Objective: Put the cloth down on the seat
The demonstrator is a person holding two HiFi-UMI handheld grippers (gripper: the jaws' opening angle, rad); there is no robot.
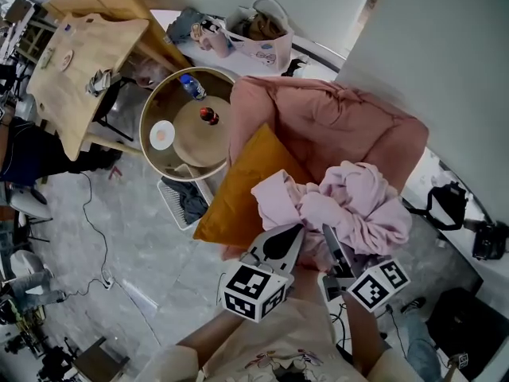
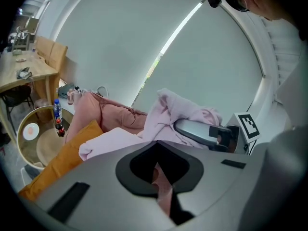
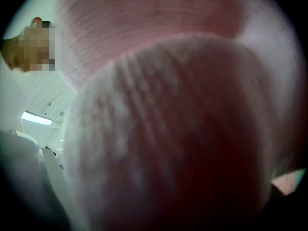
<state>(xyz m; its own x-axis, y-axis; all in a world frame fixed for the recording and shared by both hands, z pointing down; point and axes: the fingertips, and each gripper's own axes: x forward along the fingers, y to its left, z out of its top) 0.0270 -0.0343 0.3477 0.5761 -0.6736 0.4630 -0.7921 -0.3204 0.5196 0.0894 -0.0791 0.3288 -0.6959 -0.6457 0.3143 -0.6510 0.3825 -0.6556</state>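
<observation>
A bunched pale pink cloth (image 1: 358,201) hangs over the front of a pink armchair (image 1: 318,118), beside an orange cushion (image 1: 246,189) that leans on the seat. My left gripper (image 1: 280,243) reaches into the cloth's left fold. In the left gripper view its grey jaws meet, with a strip of the cloth (image 2: 163,191) pinched in the seam. My right gripper (image 1: 336,249) goes under the cloth's right side, its tips buried. The left gripper view shows the right gripper (image 2: 202,133) with cloth draped over it. The right gripper view shows only the cloth (image 3: 168,129), pressed against the lens.
A round glass table (image 1: 151,146) with two bottles (image 1: 191,86) stands left of the armchair, and a basket (image 1: 187,201) sits on the floor below it. A wooden table (image 1: 79,62) is at far left. A black bag (image 1: 445,205) lies to the right.
</observation>
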